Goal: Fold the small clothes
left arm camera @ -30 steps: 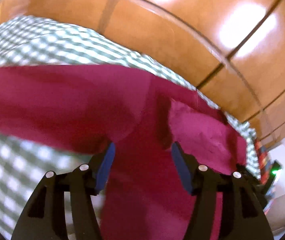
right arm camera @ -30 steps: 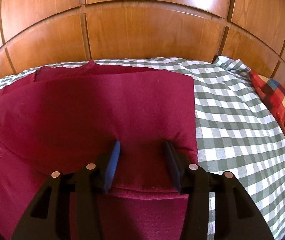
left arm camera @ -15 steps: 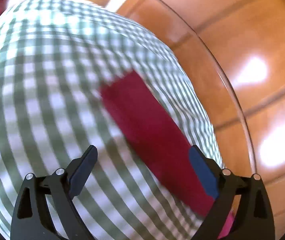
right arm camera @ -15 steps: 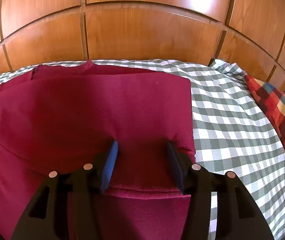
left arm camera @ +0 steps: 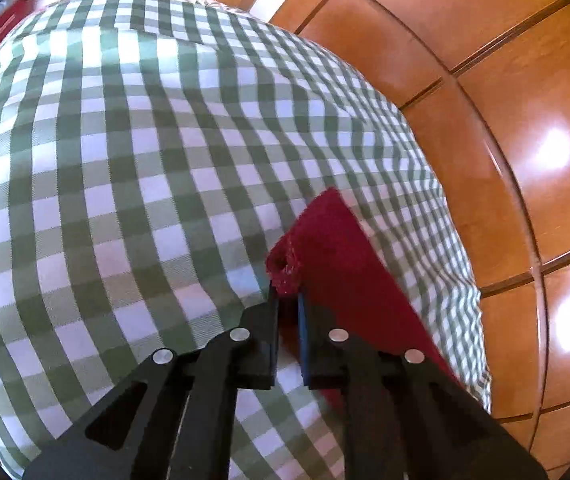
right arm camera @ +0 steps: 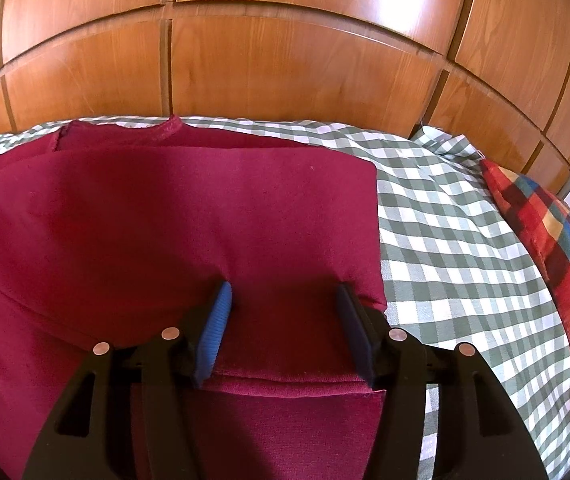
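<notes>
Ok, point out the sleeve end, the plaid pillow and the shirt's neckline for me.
sleeve end [left arm camera: 285, 268], left wrist view, on the open cuff at the claw tips.
plaid pillow [right arm camera: 557, 264], right wrist view, on its top face.
neckline [right arm camera: 157, 132], right wrist view, on the collar band.

Green-and-white checked bedcover [left arm camera: 133, 184] spread flat, glossy wooden panelled wall [right arm camera: 285, 60] behind it, red plaid cushion [right arm camera: 553, 264] lying at its right edge.
</notes>
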Demonstrator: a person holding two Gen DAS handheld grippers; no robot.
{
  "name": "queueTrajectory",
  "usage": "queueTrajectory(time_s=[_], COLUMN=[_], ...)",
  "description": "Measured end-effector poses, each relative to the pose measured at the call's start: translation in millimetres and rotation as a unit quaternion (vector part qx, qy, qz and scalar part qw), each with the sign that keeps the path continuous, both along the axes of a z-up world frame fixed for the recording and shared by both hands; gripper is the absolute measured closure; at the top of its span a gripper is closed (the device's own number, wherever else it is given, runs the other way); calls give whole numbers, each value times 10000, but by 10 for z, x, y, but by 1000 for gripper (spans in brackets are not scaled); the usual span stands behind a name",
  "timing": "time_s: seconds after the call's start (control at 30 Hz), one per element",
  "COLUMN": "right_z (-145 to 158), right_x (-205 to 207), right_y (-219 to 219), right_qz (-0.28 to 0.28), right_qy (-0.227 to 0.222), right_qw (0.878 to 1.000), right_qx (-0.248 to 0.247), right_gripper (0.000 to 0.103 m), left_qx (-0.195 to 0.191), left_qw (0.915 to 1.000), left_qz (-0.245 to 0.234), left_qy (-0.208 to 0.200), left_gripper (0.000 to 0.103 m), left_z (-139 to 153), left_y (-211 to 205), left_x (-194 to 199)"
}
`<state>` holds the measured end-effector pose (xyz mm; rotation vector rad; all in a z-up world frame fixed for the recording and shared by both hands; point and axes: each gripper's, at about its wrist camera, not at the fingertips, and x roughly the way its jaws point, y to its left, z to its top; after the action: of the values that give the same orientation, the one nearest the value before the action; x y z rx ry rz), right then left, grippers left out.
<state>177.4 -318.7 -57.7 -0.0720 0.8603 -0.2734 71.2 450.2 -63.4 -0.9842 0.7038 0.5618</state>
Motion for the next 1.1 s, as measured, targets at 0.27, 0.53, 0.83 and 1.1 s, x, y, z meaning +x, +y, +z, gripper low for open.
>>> queueTrajectory(time_s=[0.27,0.53,0.83,1.1], right_z=[-4,2,1,208], right_x=[-5,-17,-25,-27], right_y=[-8,-27,-64,-11], right_qz=[-5,-18,3,139], right_qy=[-27,-55,-87,-20], right_qw=[10000,9998,9994,9990], right_qx=[82,169,330,413], right_gripper=[49,49,49,49], left_qx=[636,1024,974,889], left_qw=[9896,9449,9019,8966], left_qz=[-997,-2775,-4123,-4275], left_qy=[-821,-1401,-839,-742], left_gripper=[96,96,96,56], left_z=[756,1197,730,566], left_y=[-783,-2311,-3646,-3788], left_x=[162,557,850,697])
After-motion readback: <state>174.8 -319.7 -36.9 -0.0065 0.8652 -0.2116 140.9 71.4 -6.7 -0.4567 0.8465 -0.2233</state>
